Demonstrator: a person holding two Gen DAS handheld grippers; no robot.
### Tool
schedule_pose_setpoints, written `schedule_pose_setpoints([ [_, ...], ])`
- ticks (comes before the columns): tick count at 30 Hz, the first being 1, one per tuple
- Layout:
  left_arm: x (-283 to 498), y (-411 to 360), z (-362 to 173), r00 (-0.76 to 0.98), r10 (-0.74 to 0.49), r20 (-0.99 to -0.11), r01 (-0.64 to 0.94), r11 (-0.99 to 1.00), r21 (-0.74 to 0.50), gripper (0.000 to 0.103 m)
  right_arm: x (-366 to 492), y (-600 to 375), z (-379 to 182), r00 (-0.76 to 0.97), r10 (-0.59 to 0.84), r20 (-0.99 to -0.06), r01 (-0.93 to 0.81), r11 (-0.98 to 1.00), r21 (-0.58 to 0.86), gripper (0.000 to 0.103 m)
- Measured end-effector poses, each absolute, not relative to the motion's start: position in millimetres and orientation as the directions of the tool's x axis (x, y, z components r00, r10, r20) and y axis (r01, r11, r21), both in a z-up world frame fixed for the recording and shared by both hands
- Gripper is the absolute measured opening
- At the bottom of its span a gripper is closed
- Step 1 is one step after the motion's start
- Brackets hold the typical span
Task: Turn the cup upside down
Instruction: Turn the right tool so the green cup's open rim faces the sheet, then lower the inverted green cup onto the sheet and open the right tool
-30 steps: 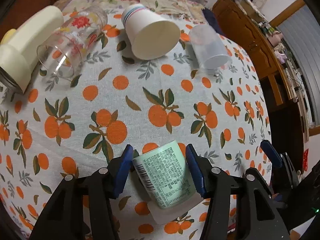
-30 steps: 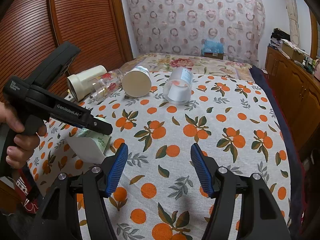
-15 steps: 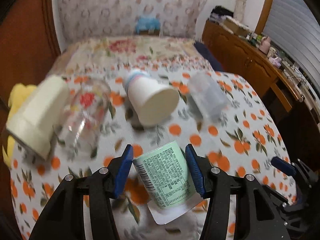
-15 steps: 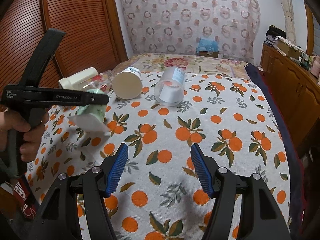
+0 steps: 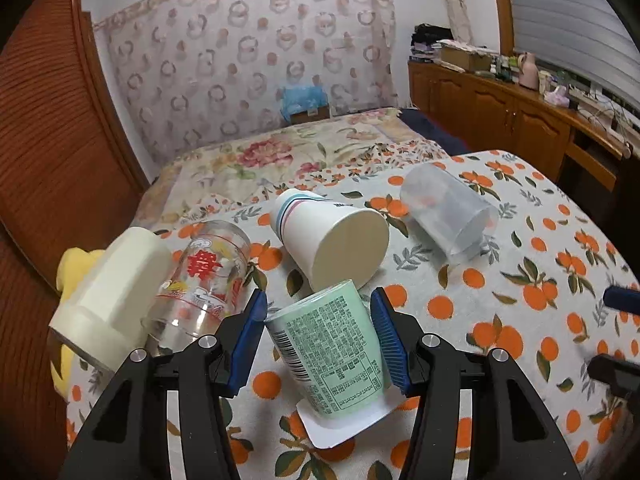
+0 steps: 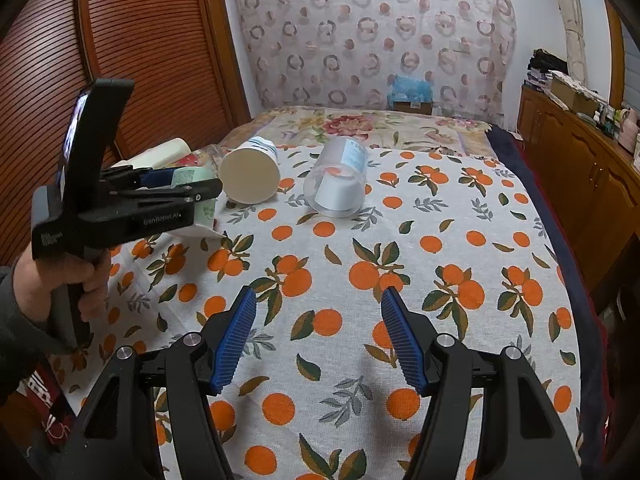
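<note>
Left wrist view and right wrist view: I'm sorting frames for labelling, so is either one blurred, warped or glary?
Left wrist view: sharp enough to see print on the green cup in the left claw; fisheye bends the room edges; dark corners. Right wrist view: also sharp, same bending on the wooden door; soft shadows under the open right claw; no strong glare.

Black hand-held gripper (image 6: 316, 340), blue ribbed pads (image 6: 234, 340), prob. grey sleeve (image 6: 16, 320)

- Pale green cup (image 5: 332, 344), black print, white rim.
- White tablecloth (image 6: 400, 240), orange fruit, green leaves.
- White paper cup (image 5: 320, 236), blue and perhaps pink stripes.
- Blue finger pads (image 6: 236, 340).
</note>
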State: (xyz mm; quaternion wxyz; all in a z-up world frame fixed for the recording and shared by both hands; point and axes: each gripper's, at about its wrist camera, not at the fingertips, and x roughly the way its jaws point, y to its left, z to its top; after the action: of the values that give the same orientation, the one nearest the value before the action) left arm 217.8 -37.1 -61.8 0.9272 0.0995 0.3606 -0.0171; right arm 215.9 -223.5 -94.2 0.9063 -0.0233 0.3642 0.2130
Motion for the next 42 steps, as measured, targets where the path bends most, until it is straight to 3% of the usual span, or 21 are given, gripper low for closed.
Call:
schedule_pose_setpoints([
  [9, 189.7, -40.7, -62.2, 0.755, 0.046, -0.655, 0.124, 0.97, 0.21, 0.05, 212.6, -219.6, -90.8, 0.65, 0.373, -0.662, -0.406, 0.907, 0.112, 0.067],
  [25, 152.9, -29.7, -57.6, 0.741, -0.066, -0.668, 0.155, 0.985, 0.075, 0.047, 210.1, -206.6, -89.4, 0.66, 0.383, -0.646, -0.403, 0.906, 0.126, 0.067],
  [37, 126.6, -12.3, -42.1, 0.78, -0.08, -0.62, 0.121, 0.992, 0.025, 0.074, 202.4, -190.4, -82.6, 0.688, 0.387, -0.613, -0.407, 0.906, 0.116, 0.067],
  [40, 116.7, -3.5, -34.5, 0.79, -0.082, -0.607, 0.1, 0.995, -0.005, 0.076, 195.4, -186.2, -78.0, 0.707, 0.392, -0.588, -0.412, 0.905, 0.108, 0.067],
  [42, 108.7, 0.4, -28.8, 0.8, -0.086, -0.593, 0.09, 0.996, -0.022, 0.083, 189.0, -186.0, -75.1, 0.715, 0.402, -0.571, -0.405, 0.905, 0.129, 0.07],
])
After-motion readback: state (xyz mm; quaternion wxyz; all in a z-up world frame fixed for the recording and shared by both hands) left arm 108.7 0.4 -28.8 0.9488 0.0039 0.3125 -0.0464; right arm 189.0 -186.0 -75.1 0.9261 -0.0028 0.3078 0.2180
